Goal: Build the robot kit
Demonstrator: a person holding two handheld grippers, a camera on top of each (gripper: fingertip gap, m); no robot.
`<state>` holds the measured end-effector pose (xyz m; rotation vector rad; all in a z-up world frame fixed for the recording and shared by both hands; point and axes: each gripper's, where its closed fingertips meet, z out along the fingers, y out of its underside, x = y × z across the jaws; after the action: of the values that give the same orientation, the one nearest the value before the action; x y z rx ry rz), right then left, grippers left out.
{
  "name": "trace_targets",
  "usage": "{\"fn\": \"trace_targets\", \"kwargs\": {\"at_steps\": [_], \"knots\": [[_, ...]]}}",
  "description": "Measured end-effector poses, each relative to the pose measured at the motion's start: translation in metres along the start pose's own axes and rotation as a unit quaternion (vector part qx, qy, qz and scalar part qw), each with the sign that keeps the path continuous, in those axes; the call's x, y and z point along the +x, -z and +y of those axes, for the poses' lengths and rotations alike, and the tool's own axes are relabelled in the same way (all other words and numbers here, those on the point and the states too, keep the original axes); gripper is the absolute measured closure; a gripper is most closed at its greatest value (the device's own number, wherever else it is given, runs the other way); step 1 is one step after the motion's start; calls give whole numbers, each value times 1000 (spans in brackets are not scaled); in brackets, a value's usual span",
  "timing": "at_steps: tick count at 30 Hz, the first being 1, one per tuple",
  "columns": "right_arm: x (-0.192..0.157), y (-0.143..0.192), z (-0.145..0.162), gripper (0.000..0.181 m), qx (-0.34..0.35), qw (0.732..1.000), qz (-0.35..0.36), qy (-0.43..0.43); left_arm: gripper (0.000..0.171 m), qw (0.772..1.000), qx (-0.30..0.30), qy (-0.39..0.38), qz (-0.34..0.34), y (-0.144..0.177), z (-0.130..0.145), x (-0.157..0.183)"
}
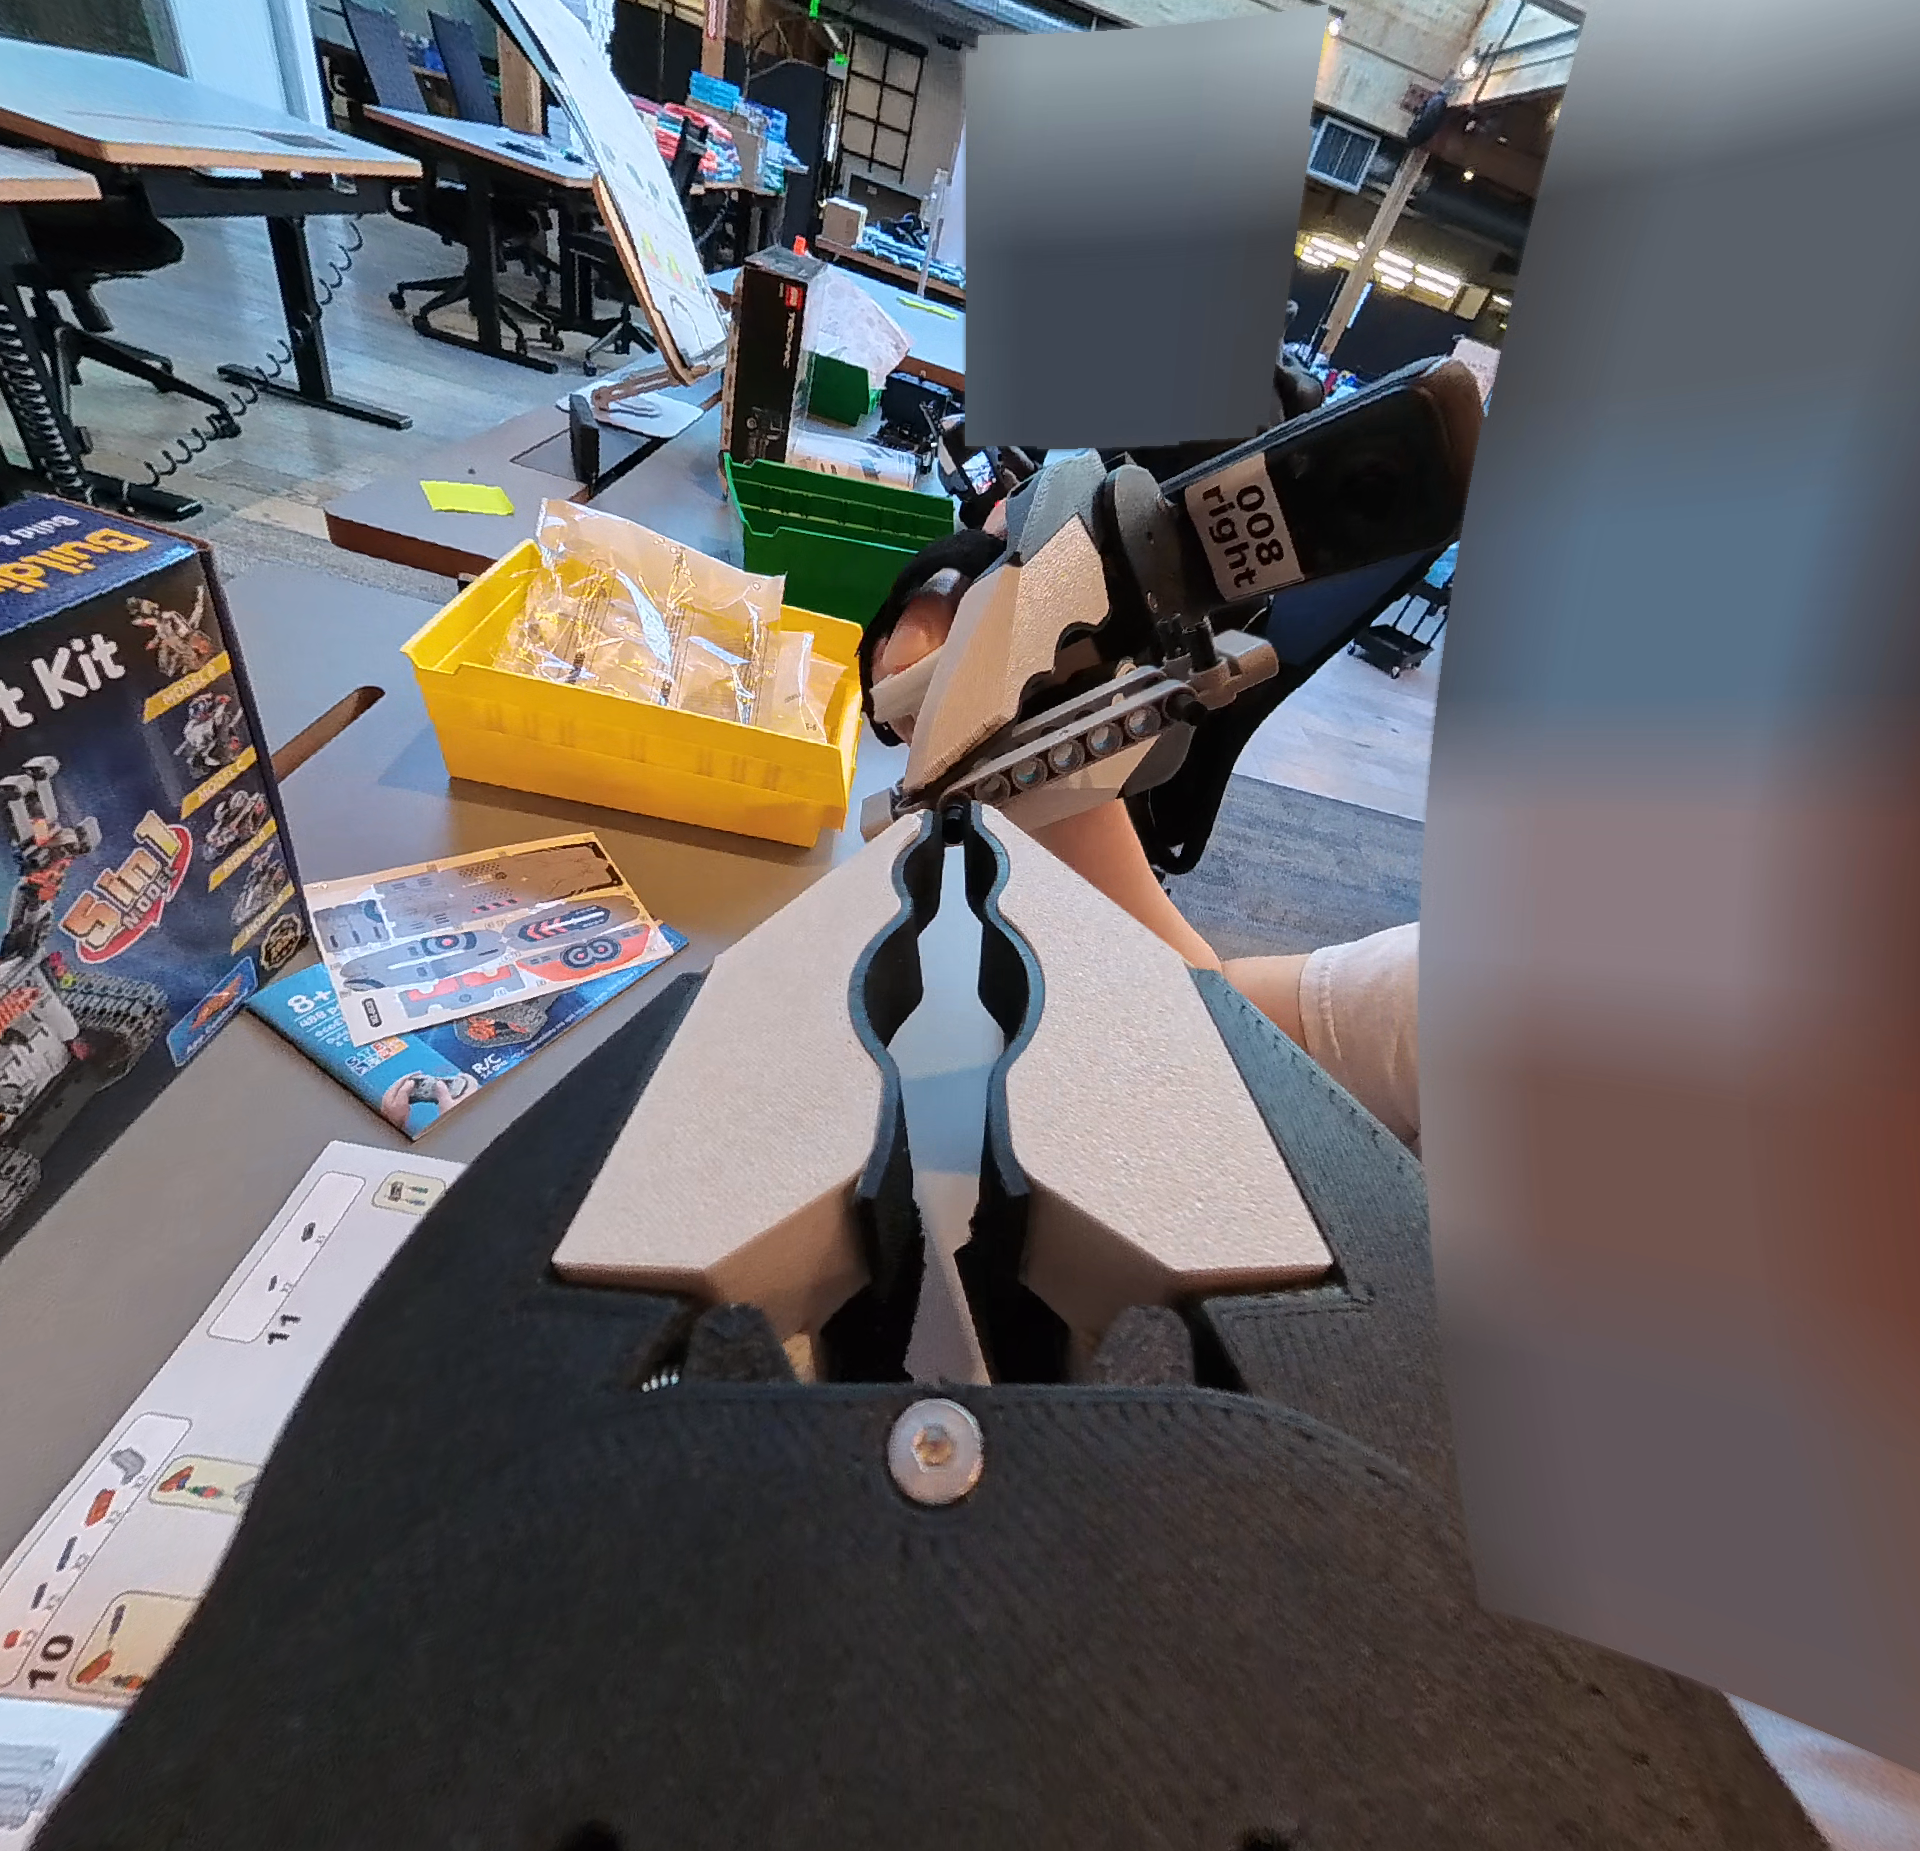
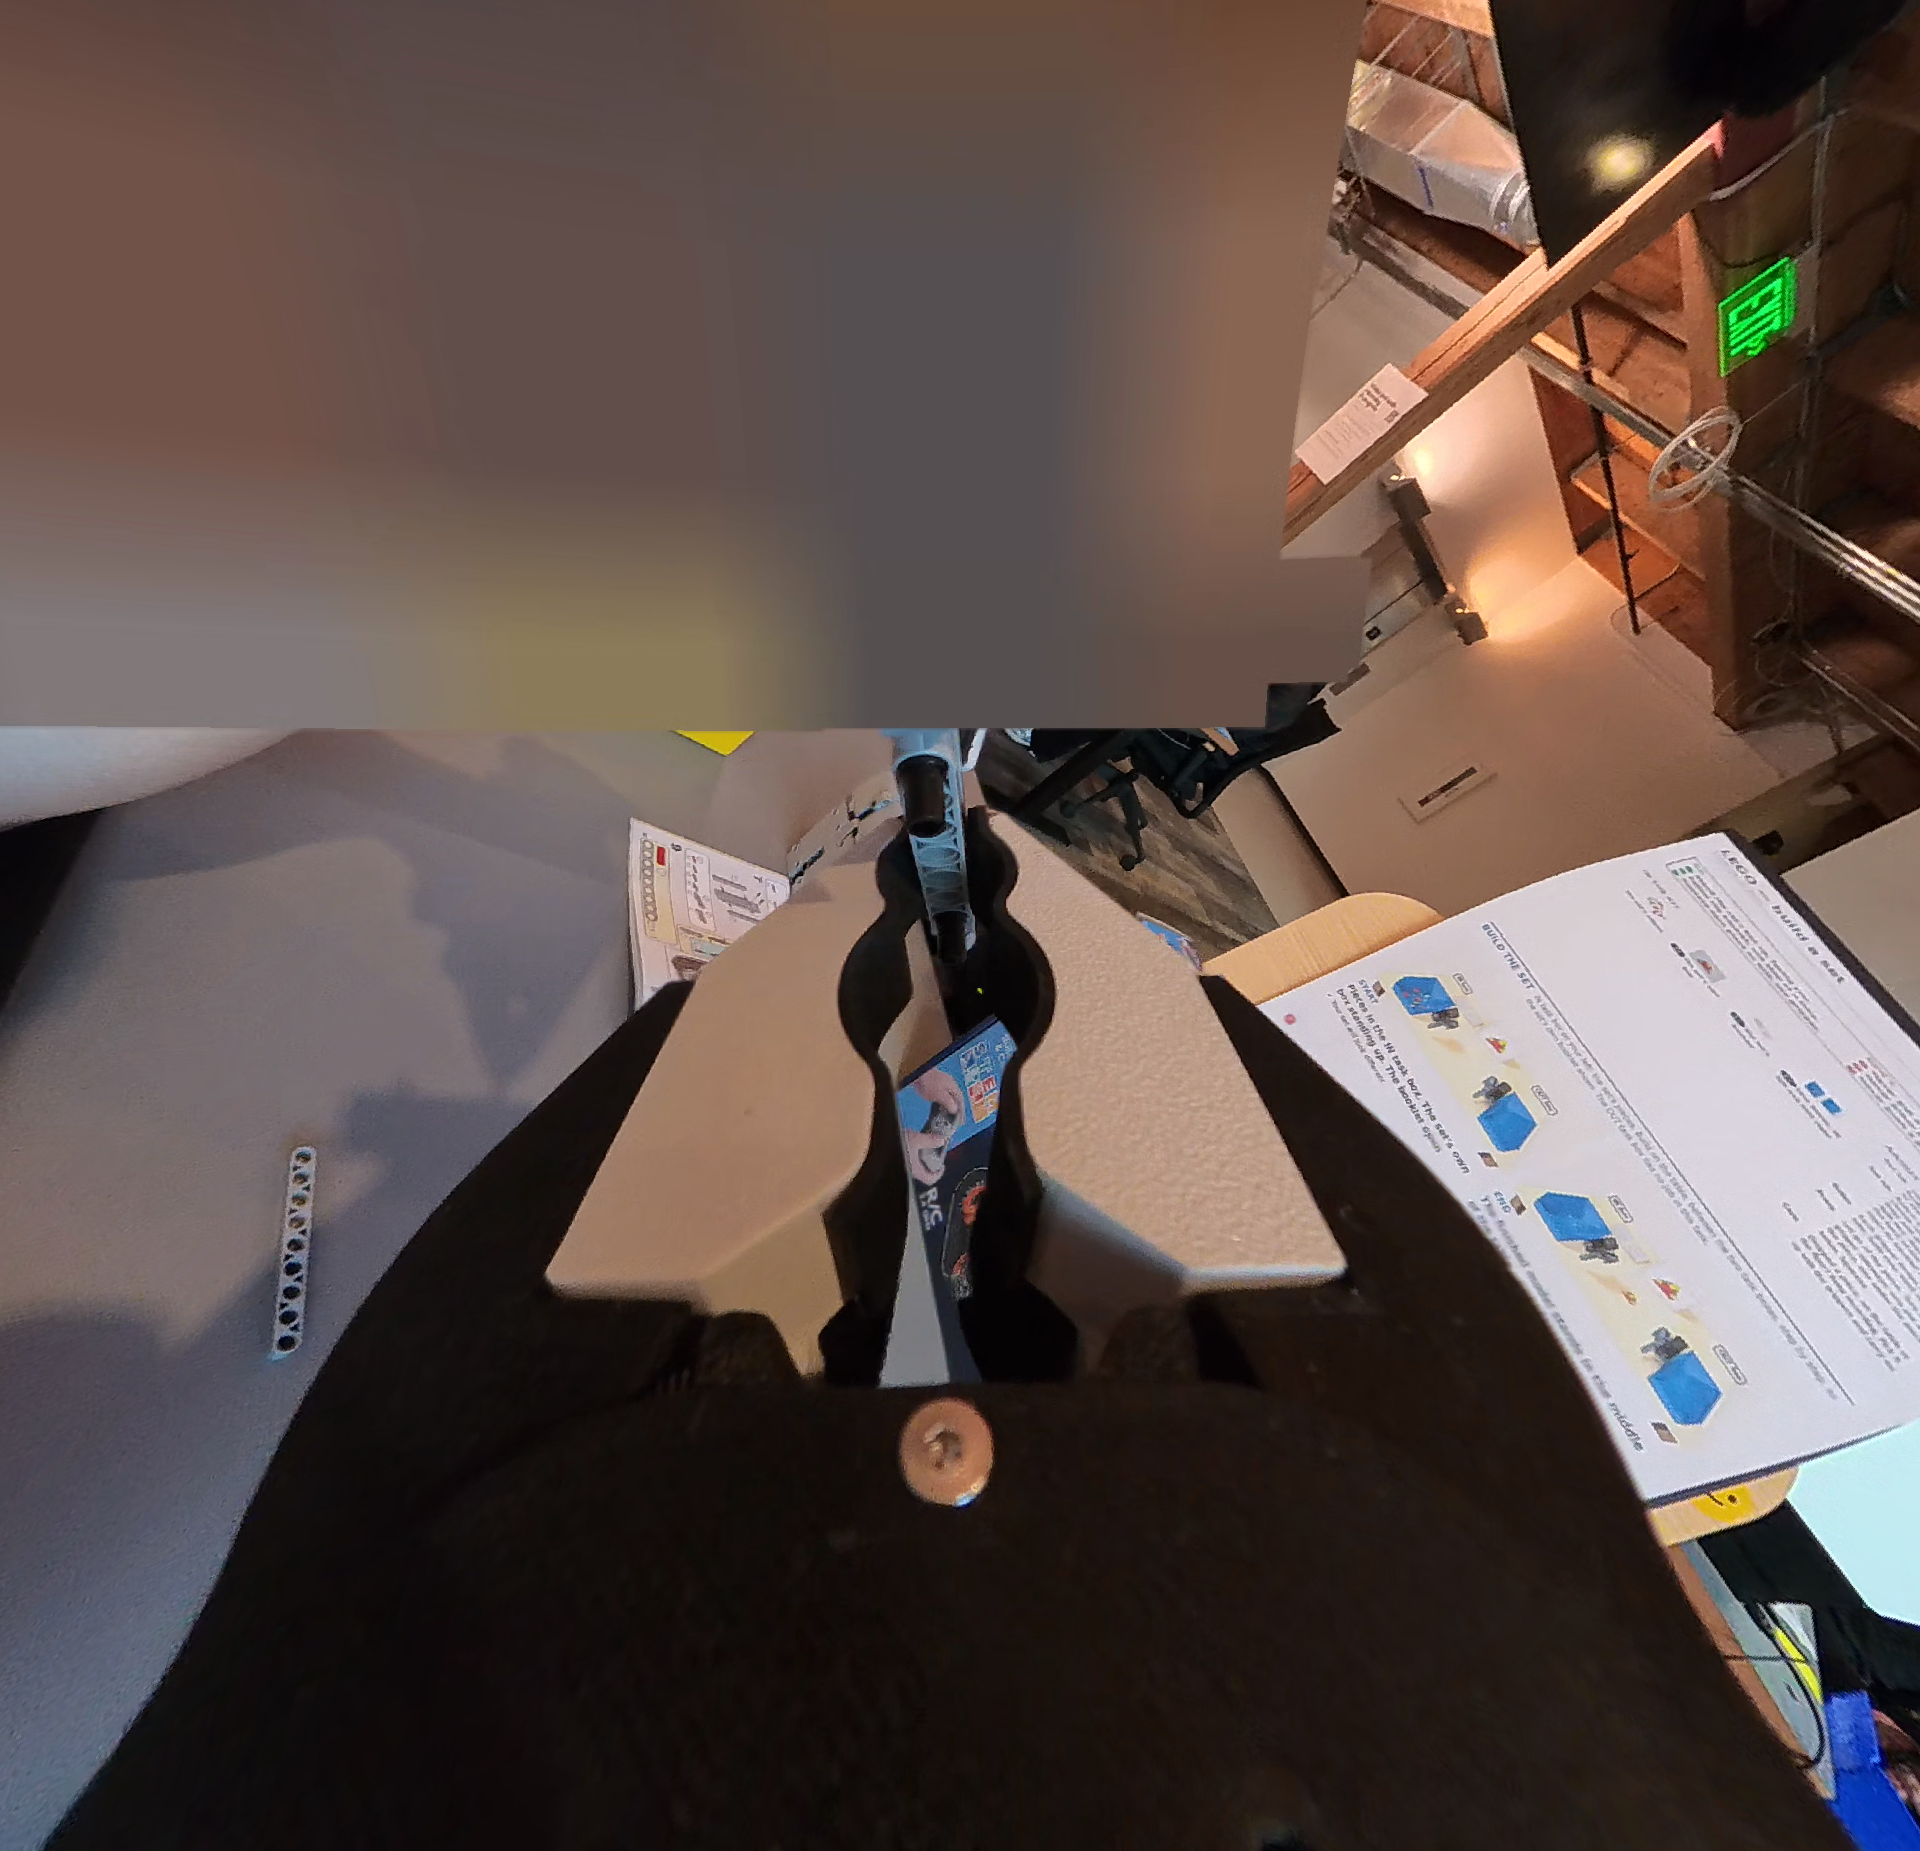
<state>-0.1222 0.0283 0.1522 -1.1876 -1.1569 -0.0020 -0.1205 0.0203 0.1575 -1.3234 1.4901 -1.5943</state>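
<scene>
My left gripper (image 1: 951, 837) is shut on a small black pin (image 1: 953, 820) at its fingertips. The pin meets the near end of a grey beam with holes (image 1: 1081, 747). My right gripper (image 1: 925, 778) holds that beam above the table, just beyond the left gripper's tips. In the right wrist view the right gripper (image 2: 938, 851) is shut on the same beam (image 2: 940, 871), seen end-on and sticking out past the tips. A second grey beam with holes (image 2: 294, 1251) lies flat on the grey table (image 2: 187, 1022) to the left.
A yellow bin (image 1: 623, 752) with clear plastic bags and a green bin (image 1: 831, 539) stand behind. A kit box (image 1: 114, 814), a sticker sheet (image 1: 478, 923) on a booklet and an instruction sheet (image 1: 260, 1386) lie left. A propped instruction board (image 2: 1621, 1126) stands right. My two grippers' fingertips are within a few centimetres of each other.
</scene>
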Motion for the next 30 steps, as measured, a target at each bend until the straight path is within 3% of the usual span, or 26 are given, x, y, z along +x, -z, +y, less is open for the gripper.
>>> {"fn": "trace_targets", "kwargs": {"at_steps": [13,30], "knots": [[6,-2,-3,175,9,999,34,27,170,1000,21,2,8,1,-6,-1],[-3,-1,1,174,14,1000,1,27,170,1000,-4,0,15,0,2,0]]}}
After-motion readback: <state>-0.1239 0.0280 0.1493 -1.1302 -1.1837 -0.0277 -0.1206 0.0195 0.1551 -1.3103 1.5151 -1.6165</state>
